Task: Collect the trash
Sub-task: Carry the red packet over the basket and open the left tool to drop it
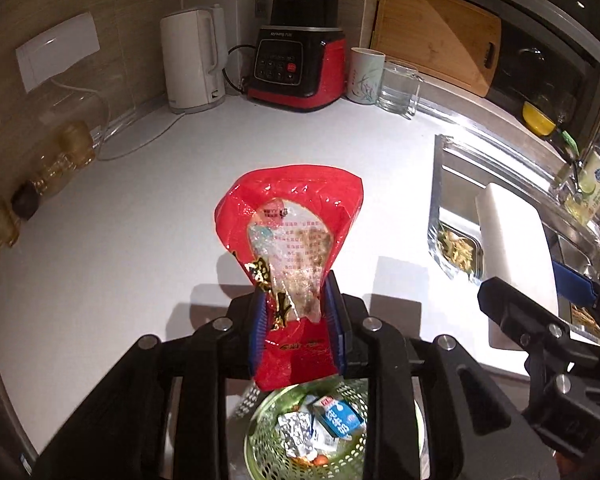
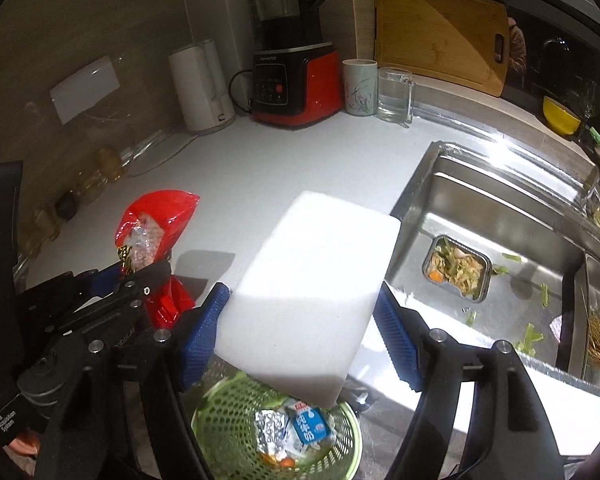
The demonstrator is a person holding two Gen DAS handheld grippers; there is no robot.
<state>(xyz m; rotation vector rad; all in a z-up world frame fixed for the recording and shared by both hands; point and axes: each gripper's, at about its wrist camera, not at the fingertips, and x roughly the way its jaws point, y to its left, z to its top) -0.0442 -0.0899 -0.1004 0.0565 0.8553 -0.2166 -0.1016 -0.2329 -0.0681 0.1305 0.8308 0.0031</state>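
While both grippers hang over the green perforated plastic basket [image 2: 276,432], you're at the carry-and-drop step: left gripper [image 1: 298,320] has its jaws closed on the crumpled red plastic snack bag [image 1: 292,220], pinched low with most of the bag sticking up past the blue pads; right gripper [image 2: 300,336] has its jaws spread wide and clamped on the white rectangular foam block [image 2: 308,280], pads pressing both long sides. The basket sits below the front edge of the white tabletop [image 1: 140,220] and already holds a blue-and-white milk carton [image 2: 310,426] and a wad of silver foil [image 2: 270,426]. Next move, as I judge it: centre each item over the basket mouth and open the jaws, one at a time. The foam block looks about as wide as the basket opening, so tilt it end-down or it may bridge the rim. The bag is light and crinkly and may cling to a pad; give it a clear drop. The two grippers are near each other, left one just beside the block in the right wrist view, so keep them from bumping. Open tabletop lies ahead; the steel sink [image 2: 500,216] edge is close on the right, with a metal tray of food scraps [image 2: 456,266] inside, likely trash yet to collect.
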